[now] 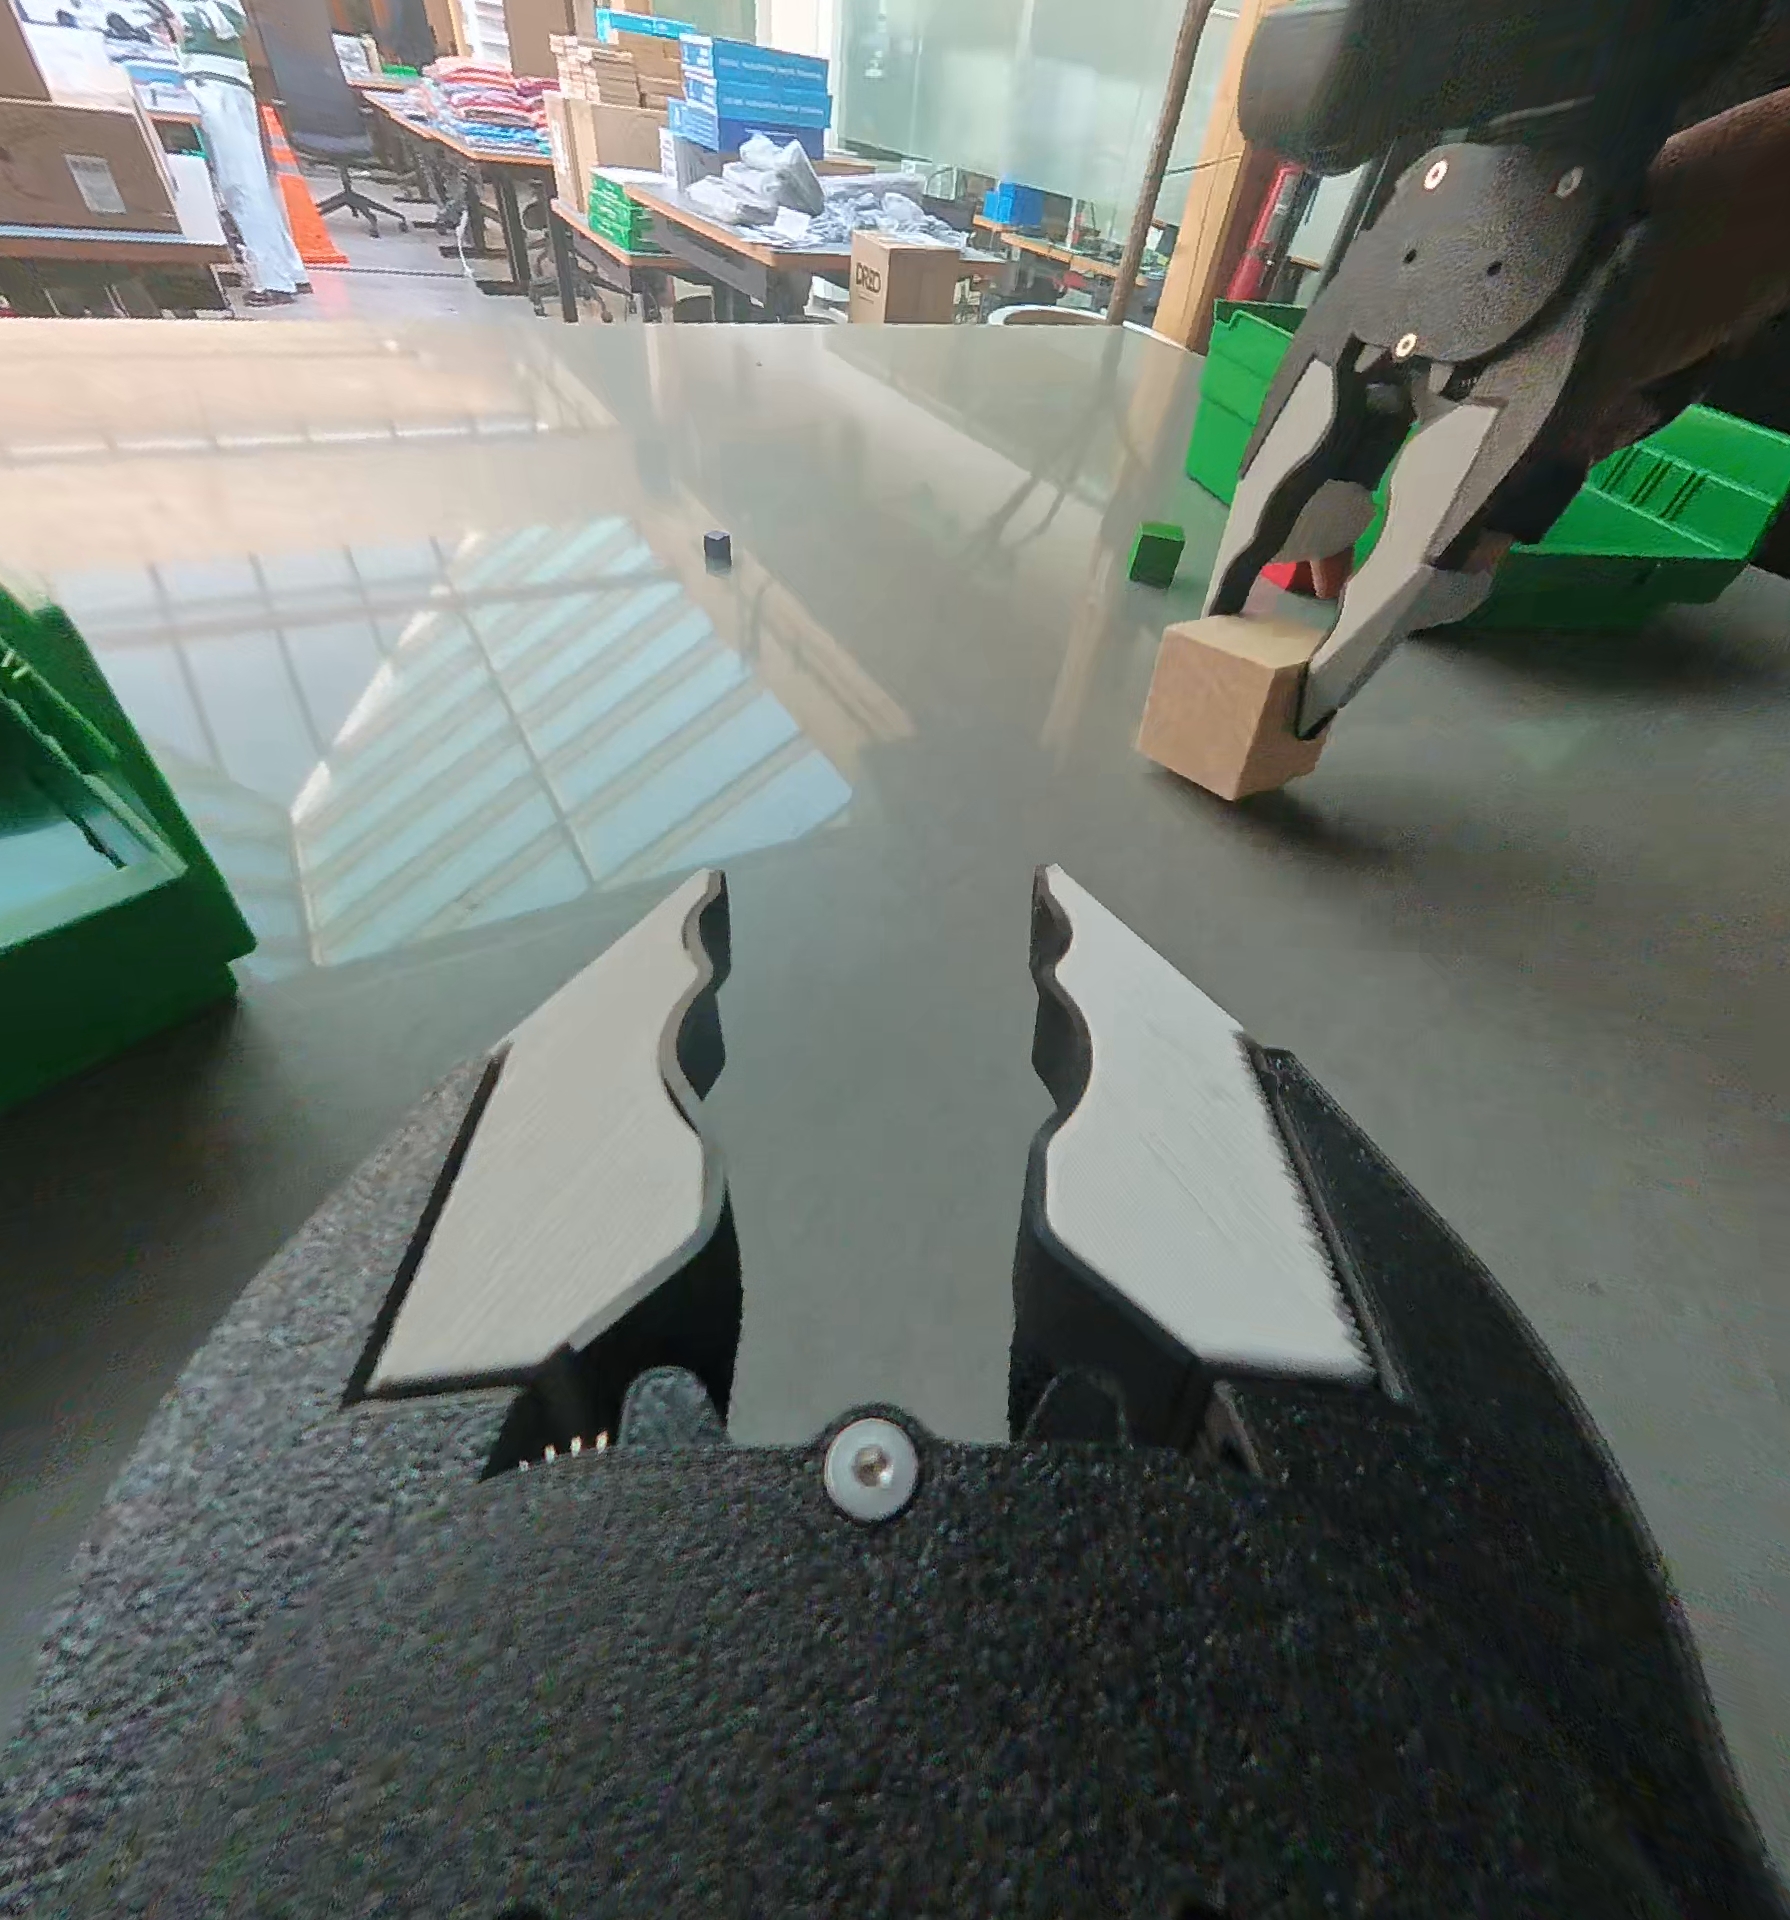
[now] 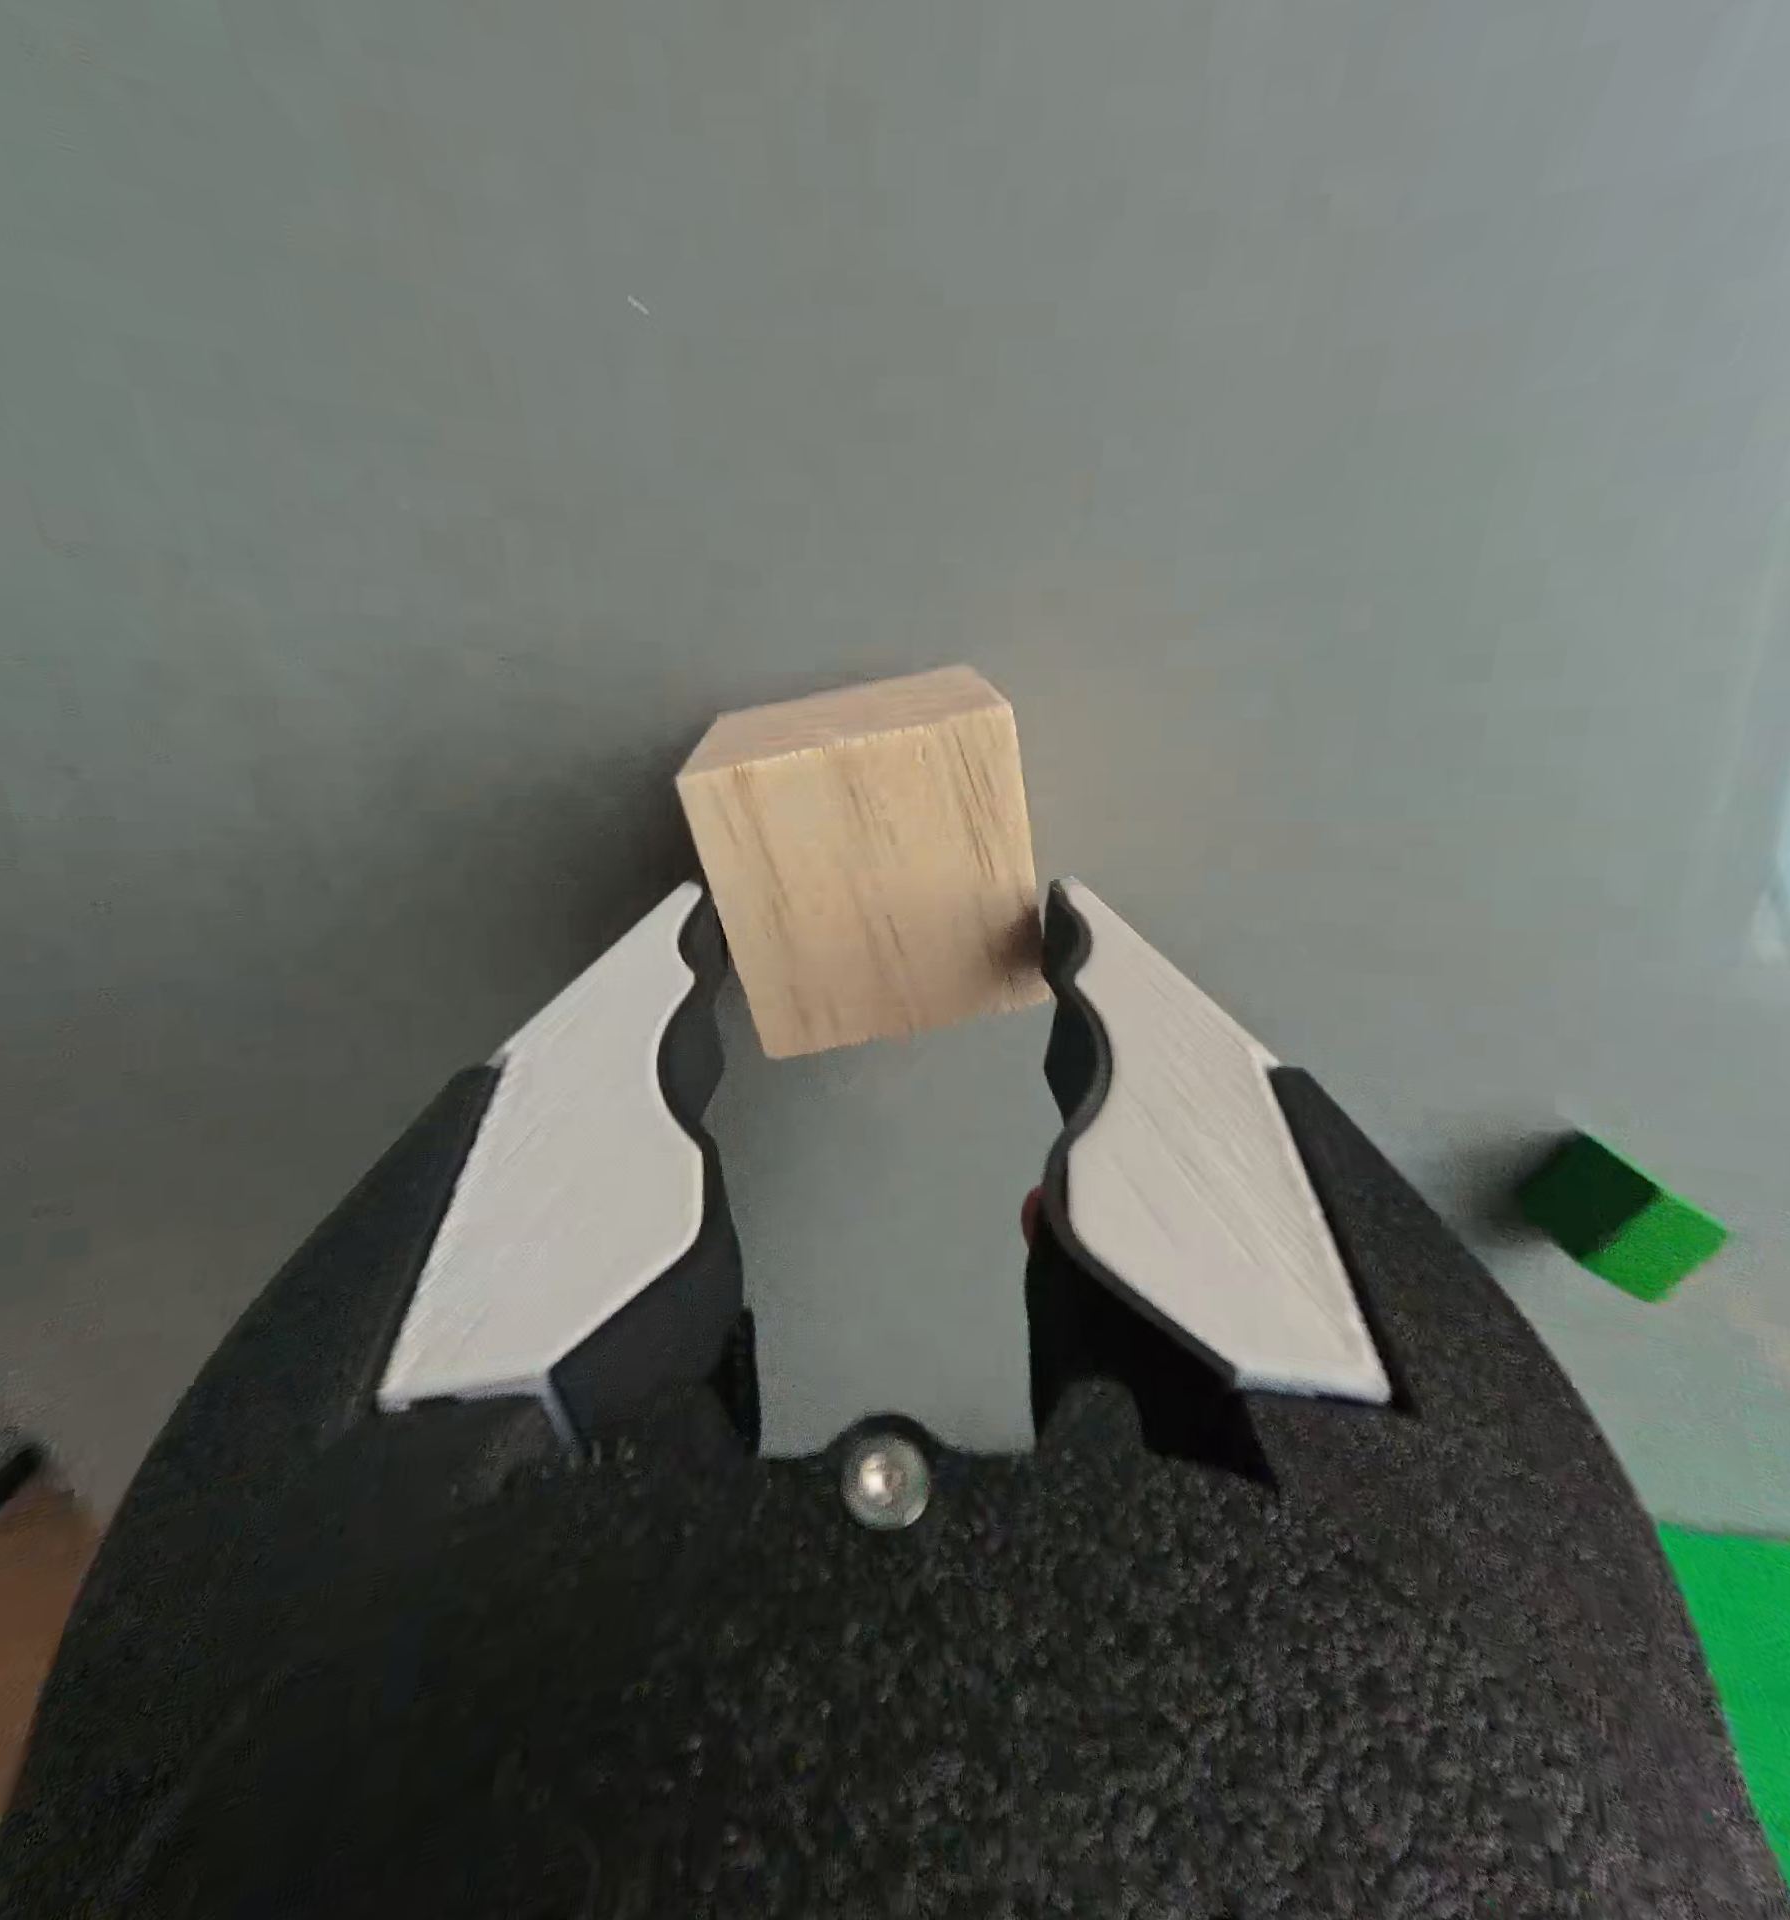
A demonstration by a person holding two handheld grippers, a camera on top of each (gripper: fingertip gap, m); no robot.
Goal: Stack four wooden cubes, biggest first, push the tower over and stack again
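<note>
A light wooden cube (image 2: 860, 873) rests on the grey table (image 2: 870, 364). My right gripper (image 2: 880, 914) is open and points down at the cube, one fingertip at each side of its near end, close to or just touching it. In the left wrist view the cube (image 1: 1218, 707) lies at the right, with the right gripper (image 1: 1267, 663) reaching down onto it from above. My left gripper (image 1: 880, 904) is open and empty, held low over bare table (image 1: 870, 468) to the left of the cube.
A small green cube (image 1: 1156, 551) (image 2: 1623, 1231) lies near the wooden cube. A tiny dark cube (image 1: 717, 548) sits farther out. A green bin (image 1: 1649, 520) lies behind the right gripper, another green bin (image 1: 60, 935) at the left edge. Desks, boxes and a person stand beyond. Some 25 cm of space lies between my two pairs of fingers.
</note>
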